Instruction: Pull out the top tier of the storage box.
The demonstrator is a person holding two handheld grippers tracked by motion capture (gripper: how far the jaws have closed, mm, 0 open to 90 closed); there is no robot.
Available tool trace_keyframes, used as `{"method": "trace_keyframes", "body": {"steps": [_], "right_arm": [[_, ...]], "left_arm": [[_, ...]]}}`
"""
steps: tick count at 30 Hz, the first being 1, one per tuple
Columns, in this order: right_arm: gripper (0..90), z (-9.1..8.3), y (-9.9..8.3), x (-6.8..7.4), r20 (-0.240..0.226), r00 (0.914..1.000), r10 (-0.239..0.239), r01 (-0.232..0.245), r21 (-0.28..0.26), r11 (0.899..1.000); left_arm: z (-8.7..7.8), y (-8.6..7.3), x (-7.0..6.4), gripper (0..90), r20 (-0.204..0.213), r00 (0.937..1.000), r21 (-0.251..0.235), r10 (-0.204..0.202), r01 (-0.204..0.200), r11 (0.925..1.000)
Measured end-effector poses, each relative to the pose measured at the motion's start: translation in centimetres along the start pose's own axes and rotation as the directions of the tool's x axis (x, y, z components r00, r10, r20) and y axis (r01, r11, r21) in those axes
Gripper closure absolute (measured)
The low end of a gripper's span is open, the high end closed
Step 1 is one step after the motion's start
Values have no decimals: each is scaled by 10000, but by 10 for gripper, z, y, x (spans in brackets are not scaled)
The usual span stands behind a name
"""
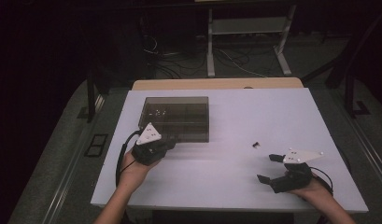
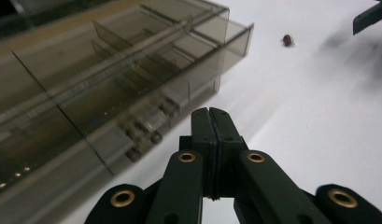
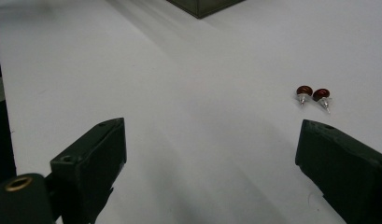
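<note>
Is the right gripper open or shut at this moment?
Open. The right gripper has its jaws spread wide apart over the white table, with nothing between them; the earrings lie just ahead.

A white table stands before a metal rack.
</note>
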State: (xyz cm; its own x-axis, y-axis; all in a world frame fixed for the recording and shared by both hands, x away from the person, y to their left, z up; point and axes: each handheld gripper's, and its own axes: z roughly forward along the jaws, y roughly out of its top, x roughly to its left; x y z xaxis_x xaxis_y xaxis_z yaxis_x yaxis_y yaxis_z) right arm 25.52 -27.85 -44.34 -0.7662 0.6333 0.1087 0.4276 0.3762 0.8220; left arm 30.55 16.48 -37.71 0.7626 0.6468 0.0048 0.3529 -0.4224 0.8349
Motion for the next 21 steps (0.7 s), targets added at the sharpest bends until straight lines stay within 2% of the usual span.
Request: {"method": "trace_keyframes", "body": {"steps": [6,12,16,19,21], "right_arm": [[82,0,0,0,-9,10000,-8,7,-36,10000],[82,0,0,0,-3,10000,12,-12,-29,10000],[82,0,0,0,-2,10000,25,-25,-1,10000],[82,0,0,0,0,10000,17,-17,6,10000],[82,0,0,0,-2,10000,2,-2,29,10000]], "left_arm": [[-2,17,11,892,-18,10000,-92,78,-78,9999],[3,28,27,892,16,10000,175,43,-44,9998],[6,27,32,892,-264,9996,49,-103,104,9999],[6,26,38,893,-461,9989,275,-22,35,9996],[7,24,41,893,-555,9982,172,-216,226,9996]]}}
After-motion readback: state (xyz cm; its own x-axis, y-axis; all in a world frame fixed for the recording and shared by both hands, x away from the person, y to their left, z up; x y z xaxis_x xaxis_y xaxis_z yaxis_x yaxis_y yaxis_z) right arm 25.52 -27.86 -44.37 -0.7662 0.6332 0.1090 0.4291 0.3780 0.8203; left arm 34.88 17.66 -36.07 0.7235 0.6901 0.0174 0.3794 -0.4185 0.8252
